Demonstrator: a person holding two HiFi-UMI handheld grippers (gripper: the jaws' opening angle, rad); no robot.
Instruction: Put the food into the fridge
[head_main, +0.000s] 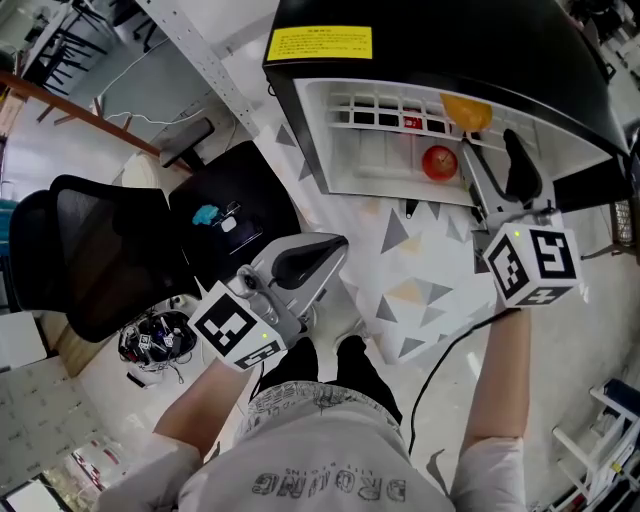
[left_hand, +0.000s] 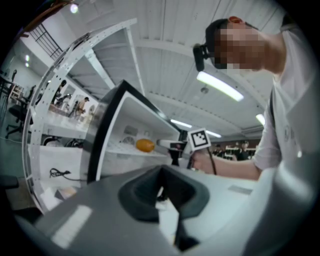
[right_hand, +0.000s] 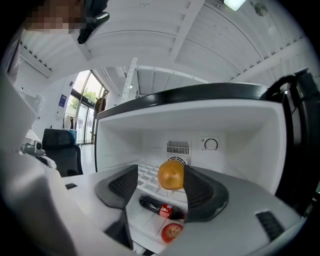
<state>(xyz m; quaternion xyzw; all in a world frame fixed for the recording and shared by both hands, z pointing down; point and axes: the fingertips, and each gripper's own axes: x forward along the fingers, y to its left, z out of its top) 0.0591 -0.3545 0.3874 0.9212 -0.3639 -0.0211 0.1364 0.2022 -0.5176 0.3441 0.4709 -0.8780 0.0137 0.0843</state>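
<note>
The small black fridge (head_main: 420, 30) stands open, its white shelf (head_main: 370, 165) bare at the left. An orange (head_main: 466, 110) rests deep on the shelf, and a red apple (head_main: 440, 162) and a cola bottle (head_main: 412, 122) lie near it. My right gripper (head_main: 488, 140) reaches into the fridge mouth and is open. In the right gripper view the orange (right_hand: 171, 174) sits between the spread jaws of my right gripper (right_hand: 159, 175), against the right one, with the bottle (right_hand: 161, 207) and apple (right_hand: 171, 232) below. My left gripper (head_main: 300, 265) is shut and empty, held back near my body.
A black office chair (head_main: 90, 250) and a black seat (head_main: 235, 190) carrying a blue item stand left of the fridge. A patterned mat (head_main: 420, 290) covers the floor in front. The open fridge door (right_hand: 300, 125) is at the right. A tangle of cables (head_main: 150, 340) lies at lower left.
</note>
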